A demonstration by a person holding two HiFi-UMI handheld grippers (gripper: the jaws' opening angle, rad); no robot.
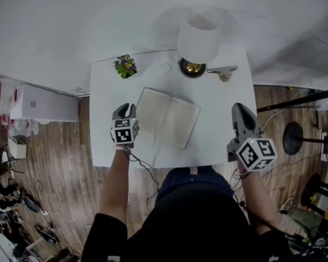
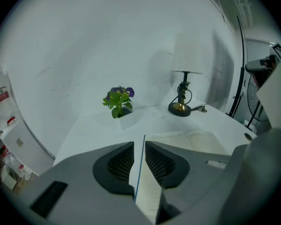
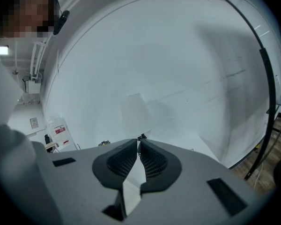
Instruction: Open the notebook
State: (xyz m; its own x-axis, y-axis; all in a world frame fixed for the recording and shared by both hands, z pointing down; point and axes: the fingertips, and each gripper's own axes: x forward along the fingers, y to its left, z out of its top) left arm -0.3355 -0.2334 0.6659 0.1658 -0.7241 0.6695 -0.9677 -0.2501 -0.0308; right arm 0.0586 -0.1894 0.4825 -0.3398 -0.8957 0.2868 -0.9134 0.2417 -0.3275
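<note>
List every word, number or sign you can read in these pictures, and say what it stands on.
No text can be read.
Red label on the white container: too small and blurred.
Notebook pages: no legible writing.

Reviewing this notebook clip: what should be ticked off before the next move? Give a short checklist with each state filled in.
1. Notebook shows open pages on the table: ok.
2. Cover stands edge-on between the left gripper jaws: ok.
3. Left gripper pads press the cover: cannot tell; a slim gap shows beside it.
4. Right gripper has its jaws together, empty, and is apart from the notebook: ok.
5. Lamp and plant stand apart from the notebook: ok.
</note>
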